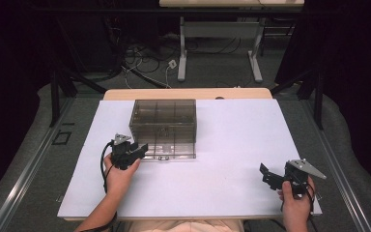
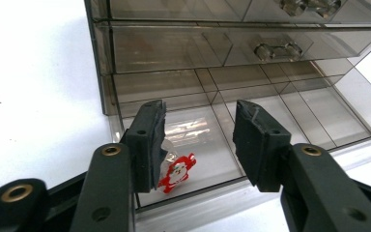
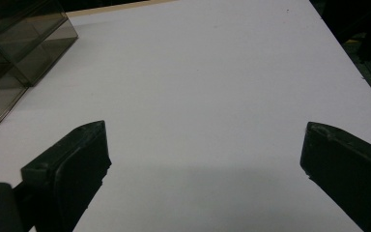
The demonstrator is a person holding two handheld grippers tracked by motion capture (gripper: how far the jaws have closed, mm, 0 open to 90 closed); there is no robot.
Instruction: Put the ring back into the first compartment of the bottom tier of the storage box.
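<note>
I count one smoked-plastic drawer organiser [image 1: 163, 126] on the bench [image 1: 232, 159], with three drawers stacked; the lowest is pulled out toward me. In its front-left compartment lies one small wrapped trinket, red and white [image 2: 176, 174], right beside the left jaw's pad and partly covered by it (I cannot tell whether they touch). My left gripper [image 2: 198, 140] sits at the organiser's front-left corner, jaws parted with nothing pinched between them. My right gripper [image 1: 276, 175] rests well to the organiser's right, near the bench's front edge, jaws spread wide over bare white surface. Two clear knobs show on the upper drawers; the top one is cut off.
</note>
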